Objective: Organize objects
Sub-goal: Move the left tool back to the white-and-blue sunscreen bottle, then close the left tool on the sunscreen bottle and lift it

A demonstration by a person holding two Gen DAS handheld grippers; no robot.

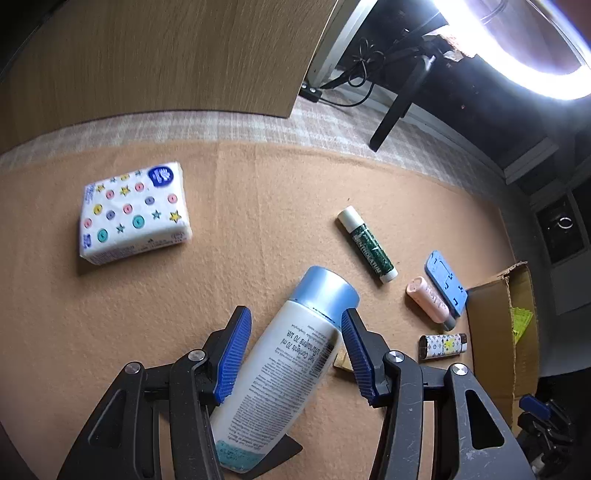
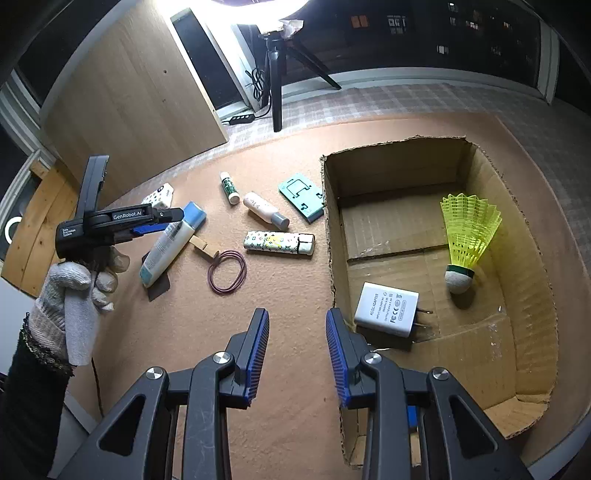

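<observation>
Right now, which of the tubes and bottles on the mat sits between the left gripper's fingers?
The blue-capped white bottle, largest of them; the green lip balm and pink bottle lie farther off.

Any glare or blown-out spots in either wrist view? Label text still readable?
Left wrist: ring light blown out top right; bottle print sharp, readable. Right wrist: light clipped at the top edge; charger text legible; strong fisheye bending at the edges in both.

We see a tan felt mat (image 2: 288, 332) spread over a pale checked cloth (image 2: 424, 96). Past its far edge a light wooden panel (image 1: 166, 55) stands upright, next to a black tripod (image 2: 277, 74) and tangled cables (image 1: 364, 55). A bright ring light (image 1: 524, 55) glares above; beyond it the room is dark.
</observation>
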